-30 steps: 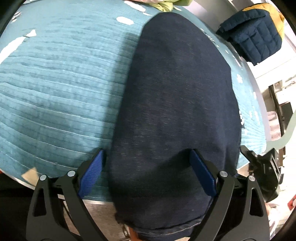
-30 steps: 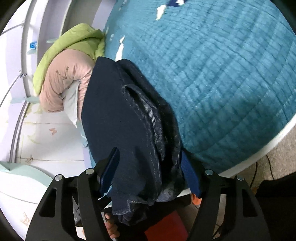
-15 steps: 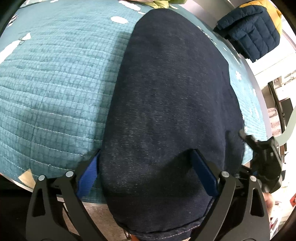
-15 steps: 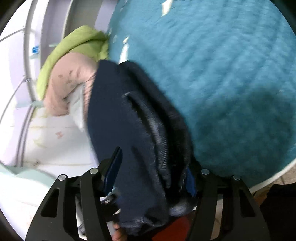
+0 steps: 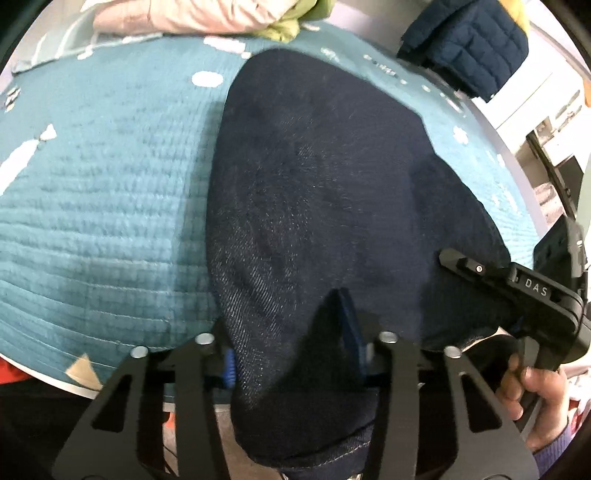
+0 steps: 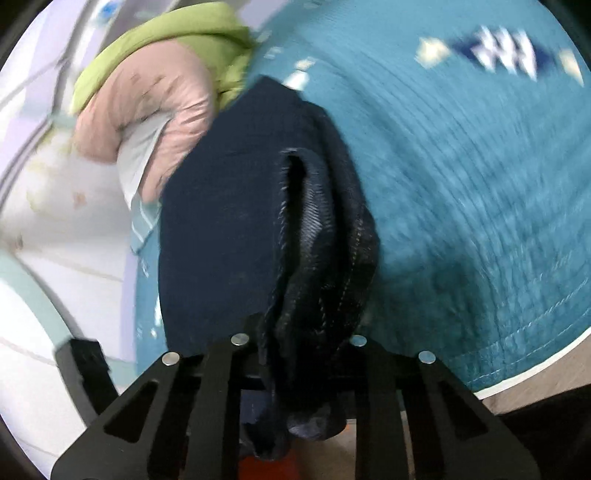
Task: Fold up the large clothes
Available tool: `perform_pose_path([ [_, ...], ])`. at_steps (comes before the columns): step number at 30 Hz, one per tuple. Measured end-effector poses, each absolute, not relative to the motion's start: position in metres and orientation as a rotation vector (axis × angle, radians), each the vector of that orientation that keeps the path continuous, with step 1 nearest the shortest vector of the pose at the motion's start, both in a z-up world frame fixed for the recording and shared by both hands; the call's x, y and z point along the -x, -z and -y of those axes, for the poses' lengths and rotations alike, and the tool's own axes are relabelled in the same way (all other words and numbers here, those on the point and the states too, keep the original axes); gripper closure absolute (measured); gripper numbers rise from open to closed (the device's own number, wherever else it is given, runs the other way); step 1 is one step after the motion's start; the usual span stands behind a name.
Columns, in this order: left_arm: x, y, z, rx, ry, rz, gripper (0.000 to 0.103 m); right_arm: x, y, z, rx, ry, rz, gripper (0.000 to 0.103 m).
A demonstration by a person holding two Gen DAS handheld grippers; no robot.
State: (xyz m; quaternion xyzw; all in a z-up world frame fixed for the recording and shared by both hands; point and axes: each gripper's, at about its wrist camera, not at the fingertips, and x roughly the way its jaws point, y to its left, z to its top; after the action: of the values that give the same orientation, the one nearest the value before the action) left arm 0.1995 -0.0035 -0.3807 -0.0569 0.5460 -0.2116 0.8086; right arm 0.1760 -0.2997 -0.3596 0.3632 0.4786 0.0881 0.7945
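Gripping dark jeans (image 5: 325,206) at the quilt (image 5: 103,221) edge: left claw (image 5: 295,354) and right claw (image 6: 299,347), both clamped

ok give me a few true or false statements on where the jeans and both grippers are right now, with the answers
1. The left gripper is shut on the dark jeans. True.
2. The jeans lie on a red blanket. False: they lie on a teal quilted cover.
3. The right gripper hangs open above the bed. False: its fingers are closed on a bunched edge of the jeans.
4. A pink garment and a green garment lie beyond the far end of the jeans. True.
5. A navy quilted jacket sits past the far edge of the cover in the left wrist view. True.
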Motion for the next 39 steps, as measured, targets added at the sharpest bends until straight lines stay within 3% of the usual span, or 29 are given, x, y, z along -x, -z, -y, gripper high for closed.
perform_pose_path([
  [8,-0.196,0.332,-0.01,0.082,0.453,-0.99,0.068,-0.187,0.292,0.243,-0.415,-0.235,-0.922,0.088],
  [11,-0.203,0.31,-0.022,0.063,0.444,-0.935,0.077,-0.192,0.274,0.226,-0.345,-0.264,-0.875,0.088],
  [25,-0.262,0.269,-0.131,0.18,0.374,-0.869,0.081,-0.273,0.217,0.113,-0.259,-0.448,-0.748,0.088],
  [34,-0.322,0.239,-0.227,0.065,0.208,-0.716,0.081,-0.343,0.208,0.003,-0.289,-0.527,-0.666,0.088],
  [39,-0.348,0.277,-0.266,-0.055,0.103,-0.746,0.081,-0.37,0.263,-0.034,-0.451,-0.548,-0.826,0.089],
])
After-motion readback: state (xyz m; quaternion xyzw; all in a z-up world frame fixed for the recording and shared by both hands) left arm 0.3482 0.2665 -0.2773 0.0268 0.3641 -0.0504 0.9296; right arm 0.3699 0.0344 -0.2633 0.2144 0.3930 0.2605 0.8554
